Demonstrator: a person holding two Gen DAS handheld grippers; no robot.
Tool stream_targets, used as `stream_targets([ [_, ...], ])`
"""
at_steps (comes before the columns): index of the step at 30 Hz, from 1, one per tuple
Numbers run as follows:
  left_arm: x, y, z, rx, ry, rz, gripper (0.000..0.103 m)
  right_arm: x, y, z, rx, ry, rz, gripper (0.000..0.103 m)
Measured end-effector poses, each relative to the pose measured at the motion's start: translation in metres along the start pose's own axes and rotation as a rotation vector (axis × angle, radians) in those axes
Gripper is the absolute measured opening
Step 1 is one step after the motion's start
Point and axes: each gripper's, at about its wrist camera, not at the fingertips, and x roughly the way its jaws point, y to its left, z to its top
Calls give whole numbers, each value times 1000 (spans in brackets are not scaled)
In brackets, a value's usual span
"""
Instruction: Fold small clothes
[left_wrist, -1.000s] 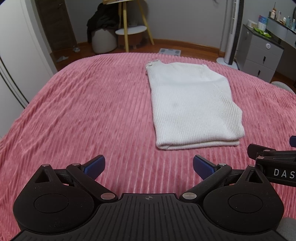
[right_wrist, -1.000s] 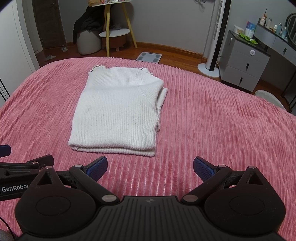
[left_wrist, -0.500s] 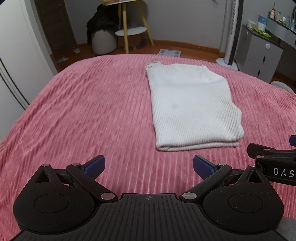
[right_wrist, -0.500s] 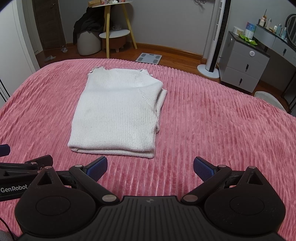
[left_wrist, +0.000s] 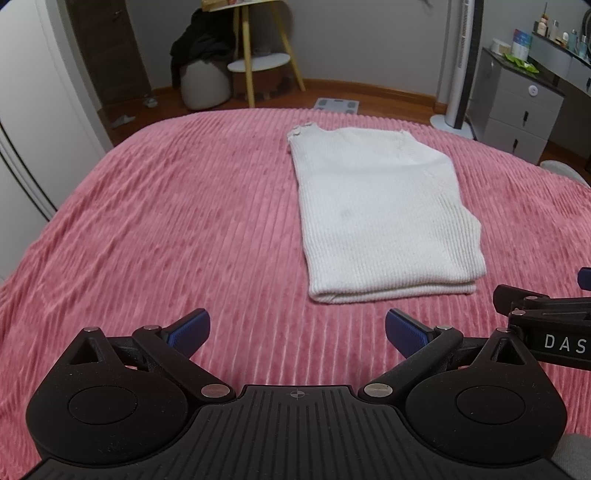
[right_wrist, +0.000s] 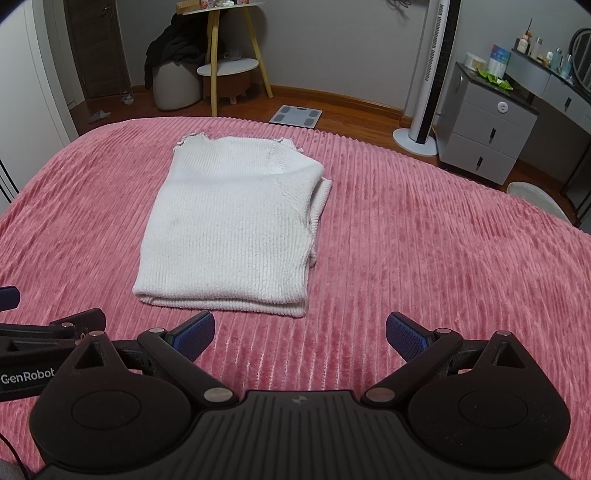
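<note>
Sweater (right_wrist: 232, 225): folded on pink bedspread (right_wrist: 424, 240).
Left gripper (left_wrist: 297, 332): spread, near sweater, marked "GenRobot".
Right gripper (right_wrist: 300, 334): spread, marked "DAS".

A home bedroom: pink ribbed bedspread (right_wrist: 424, 229), grey drawer unit (right_wrist: 487, 136), tower fan (right_wrist: 432, 70), bathroom scale (right_wrist: 295, 115).

Before you, a white ribbed-knit sweater (right_wrist: 229, 229) on a plush, corded pink bedspread (right_wrist: 424, 240); matt black plastic claws.

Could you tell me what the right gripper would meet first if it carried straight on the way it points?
Probably the pink ribbed bedspread, just right of the folded white knitted sweater; the open right gripper lines up with the sweater's right edge, so depth leaves this uncertain.
</note>
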Motion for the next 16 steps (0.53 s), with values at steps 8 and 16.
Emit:
stream_targets([
  [8, 1, -2, -1, 16, -10, 0, 103, 1, -3, 1, 5, 3, -2, 99],
  [16, 3, 0, -2, 17, 3, 11, 103, 1, -3, 0, 7, 3, -1, 99],
])
